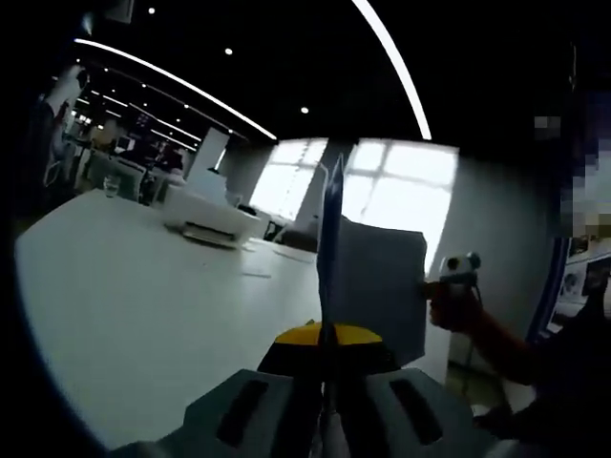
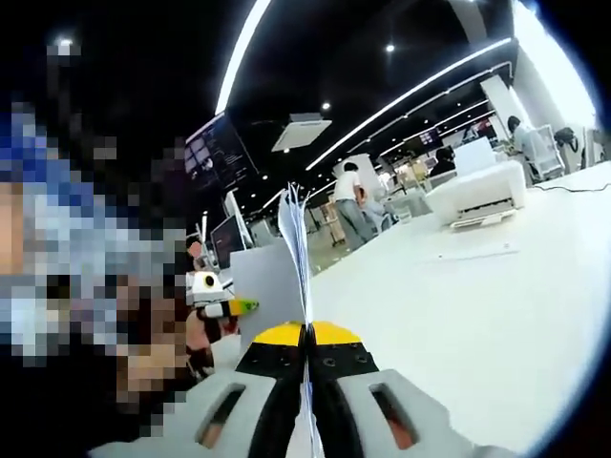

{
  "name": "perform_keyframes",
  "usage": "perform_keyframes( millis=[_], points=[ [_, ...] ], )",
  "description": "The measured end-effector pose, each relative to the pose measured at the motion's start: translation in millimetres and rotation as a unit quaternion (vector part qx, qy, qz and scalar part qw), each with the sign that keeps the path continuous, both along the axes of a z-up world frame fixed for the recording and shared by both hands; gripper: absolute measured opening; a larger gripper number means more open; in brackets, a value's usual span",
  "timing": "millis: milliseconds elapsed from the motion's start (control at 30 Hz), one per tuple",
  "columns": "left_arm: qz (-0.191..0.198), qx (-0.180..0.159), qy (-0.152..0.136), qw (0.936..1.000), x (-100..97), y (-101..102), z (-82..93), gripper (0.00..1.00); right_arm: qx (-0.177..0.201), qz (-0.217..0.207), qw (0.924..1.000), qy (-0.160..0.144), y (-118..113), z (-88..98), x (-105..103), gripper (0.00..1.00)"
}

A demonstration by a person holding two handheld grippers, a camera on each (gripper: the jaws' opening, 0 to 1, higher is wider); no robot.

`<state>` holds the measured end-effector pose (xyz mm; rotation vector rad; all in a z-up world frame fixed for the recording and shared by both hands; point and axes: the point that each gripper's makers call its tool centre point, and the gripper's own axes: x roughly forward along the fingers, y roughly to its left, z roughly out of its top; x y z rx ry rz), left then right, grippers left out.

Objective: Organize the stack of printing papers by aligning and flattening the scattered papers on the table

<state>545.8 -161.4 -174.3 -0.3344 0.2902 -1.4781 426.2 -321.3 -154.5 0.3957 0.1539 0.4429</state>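
in the left gripper view the left gripper (image 1: 326,358) has its two jaws pressed together on the edge of a stack of printing papers (image 1: 380,286), which stands upright above the white table (image 1: 134,315) rather than lying flat on it. the sheets are seen almost edge-on where the jaws pinch them, and the broad grey face of the stack spreads away to the right. at the far side of the stack the right gripper (image 1: 456,277) meets the paper's edge, held by the person's hand (image 1: 453,310). farther back on the table sits a white printer (image 1: 212,221), with a loose sheet (image 1: 255,275) lying flat between it and the stack. bright windows (image 1: 382,186) glow behind.

in the right gripper view the right gripper (image 2: 307,358) is likewise clamped on the stack of printing papers (image 2: 270,281), the sheets rising from between its closed jaws and fanning a little at the top. the left gripper (image 2: 218,303) shows to the left, at the stack's other edge; whether it touches the paper there is hard to tell. the white table (image 2: 458,324) stretches to the right, carrying the white printer (image 2: 477,198) and a loose sheet (image 2: 482,254) in front of it. a person in a white top (image 2: 351,205) stands in the background near a hanging monitor (image 2: 218,151).
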Motion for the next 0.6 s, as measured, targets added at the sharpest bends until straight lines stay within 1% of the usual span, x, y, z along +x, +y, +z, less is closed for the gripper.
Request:
perform_keyframes(
  millis=[100,267,300,367,433,467,500,533,600],
  points=[
    [-0.004,0.006,0.011,0.9999,-1.9,-1,-4.6,0.06,0.010,-0.004,0.9999,0.013,-1,-5.7,2,0.00],
    [-0.018,0.018,0.040,0.9989,-7.2,-4,-12.6,0.06,0.053,-0.004,0.9977,0.042,-3,-14.1,5,0.00],
    [-0.018,0.016,0.042,0.9988,-6.1,-5,-12.5,0.06,0.061,-0.001,0.9972,0.044,-3,-14.8,6,0.00],
    [-0.021,0.018,0.061,0.9978,-6.2,-6,-14.1,0.06,0.069,0.007,0.9966,0.045,-1,-15.0,6,0.00],
    [-0.025,0.019,0.094,0.9951,-3.5,-7,-17.2,0.06,0.083,0.006,0.9953,0.049,-2,-17.3,8,0.00],
    [-0.023,0.016,0.106,0.9939,-2.1,-7,-17.9,0.06,0.091,0.003,0.9944,0.052,-4,-19.3,9,0.00],
    [-0.022,0.013,0.109,0.9937,0.1,-7,-19.0,0.06,0.098,0.000,0.9937,0.055,-6,-21.1,10,0.00],
    [-0.019,0.006,0.125,0.9920,2.6,-8,-20.9,0.06,0.102,-0.002,0.9932,0.057,-6,-23.6,11,0.00],
    [-0.014,-0.004,0.147,0.9890,8.2,-11,-26.0,0.06,0.114,-0.015,0.9913,0.065,-14,-30.0,18,0.00]
  ],
)
